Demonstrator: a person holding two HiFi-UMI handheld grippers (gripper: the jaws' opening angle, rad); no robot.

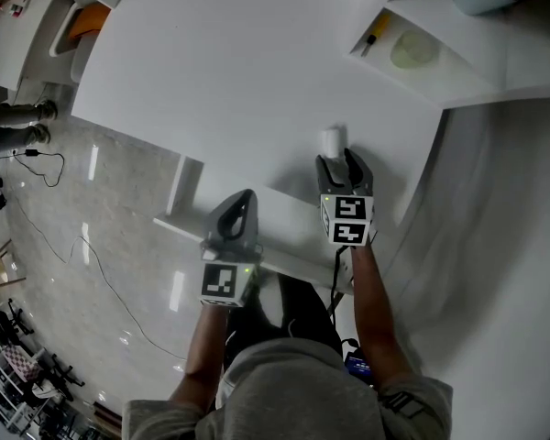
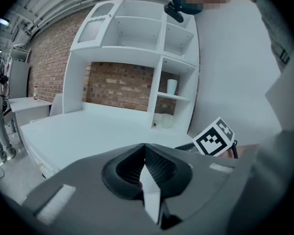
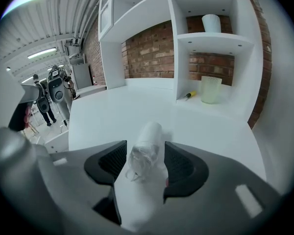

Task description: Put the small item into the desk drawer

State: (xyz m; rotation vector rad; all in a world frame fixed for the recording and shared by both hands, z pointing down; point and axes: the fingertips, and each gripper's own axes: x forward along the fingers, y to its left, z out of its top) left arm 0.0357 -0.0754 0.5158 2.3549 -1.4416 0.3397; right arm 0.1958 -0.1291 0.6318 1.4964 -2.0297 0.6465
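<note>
Small clear item (image 3: 149,133) set on the white desk (image 1: 238,71), flanked by the spread, unpressed jaws of the right gripper (image 3: 144,150), long axis aligned with them, white end pointed away, left gripper (image 2: 145,148) pressed together.

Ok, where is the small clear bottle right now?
The small clear bottle sits on the white desk between the right tool's parted jaws, near the desk's front edge on the right in the head view.

desk (image 1: 238,71): white, matt, smooth | small bottle (image 3: 142,153): clear glossy plastic | wall (image 3: 152,53): rough brick | floor (image 1: 101,246): glossy
</note>
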